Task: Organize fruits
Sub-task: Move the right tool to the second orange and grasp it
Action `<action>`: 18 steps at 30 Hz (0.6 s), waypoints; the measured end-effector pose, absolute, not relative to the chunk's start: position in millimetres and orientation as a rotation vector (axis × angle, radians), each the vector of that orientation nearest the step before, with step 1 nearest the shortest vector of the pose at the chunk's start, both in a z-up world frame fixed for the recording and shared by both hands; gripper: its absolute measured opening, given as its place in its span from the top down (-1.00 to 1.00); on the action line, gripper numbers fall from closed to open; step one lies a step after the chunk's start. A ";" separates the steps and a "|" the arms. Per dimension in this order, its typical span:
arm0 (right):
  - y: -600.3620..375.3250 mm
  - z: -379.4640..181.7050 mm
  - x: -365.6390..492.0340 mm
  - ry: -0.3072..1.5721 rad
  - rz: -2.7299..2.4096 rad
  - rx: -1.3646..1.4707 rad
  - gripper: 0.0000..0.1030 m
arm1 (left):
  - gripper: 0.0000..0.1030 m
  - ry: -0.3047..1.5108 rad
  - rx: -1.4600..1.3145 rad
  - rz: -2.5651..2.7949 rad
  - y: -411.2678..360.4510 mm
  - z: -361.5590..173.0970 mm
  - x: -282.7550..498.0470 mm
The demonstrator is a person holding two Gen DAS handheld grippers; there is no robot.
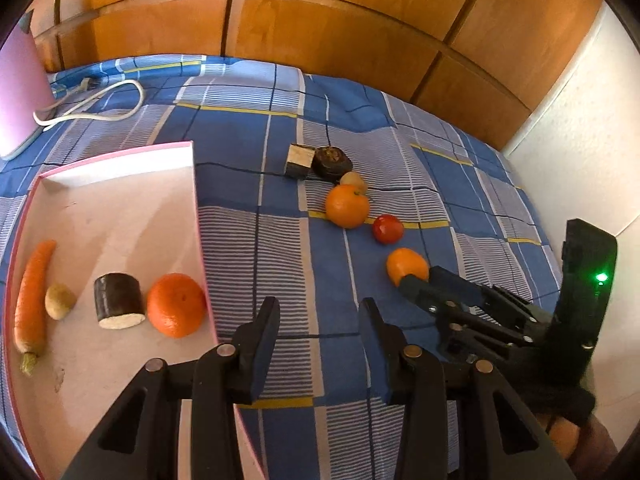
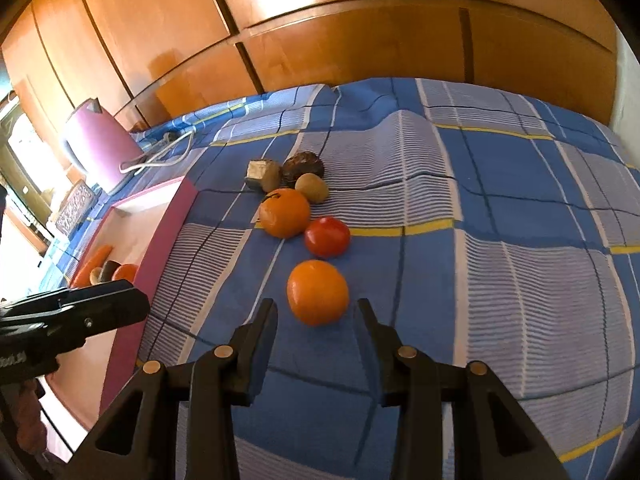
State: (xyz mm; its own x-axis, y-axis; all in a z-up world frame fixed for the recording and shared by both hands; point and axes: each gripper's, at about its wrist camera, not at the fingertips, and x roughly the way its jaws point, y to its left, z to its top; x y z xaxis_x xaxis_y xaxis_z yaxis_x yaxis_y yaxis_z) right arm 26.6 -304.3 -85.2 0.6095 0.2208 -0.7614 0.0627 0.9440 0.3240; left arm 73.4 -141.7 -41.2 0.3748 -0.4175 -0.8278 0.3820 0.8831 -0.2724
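Note:
A pink tray (image 1: 196,184) at the left holds a carrot (image 1: 34,292), a small brown fruit (image 1: 59,301), a dark cut cylinder (image 1: 119,300) and an orange (image 1: 176,305). My left gripper (image 1: 319,302) hangs open and empty over the bedspread, just right of the tray wall. On the bedspread lie an orange (image 2: 318,292), a tomato (image 2: 327,236), a second orange (image 2: 285,213), a kiwi (image 2: 312,187) and two dark lumps (image 2: 303,166). My right gripper (image 2: 315,303) is open. The nearest orange sits at its fingertips, with a gap showing on each side.
A blue checked bedspread (image 2: 500,208) covers the surface. A pink kettle (image 2: 100,148) and a white cable (image 1: 88,108) lie beyond the tray. Wooden cupboard doors (image 1: 320,24) stand behind, and a white wall (image 1: 580,152) to the right. The left gripper (image 2: 120,304) shows beside the tray.

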 end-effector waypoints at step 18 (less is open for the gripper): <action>-347.2 -83.8 14.2 0.872 -0.021 0.329 0.33 | 0.41 1.123 -0.068 -0.609 -206.3 -58.1 104.6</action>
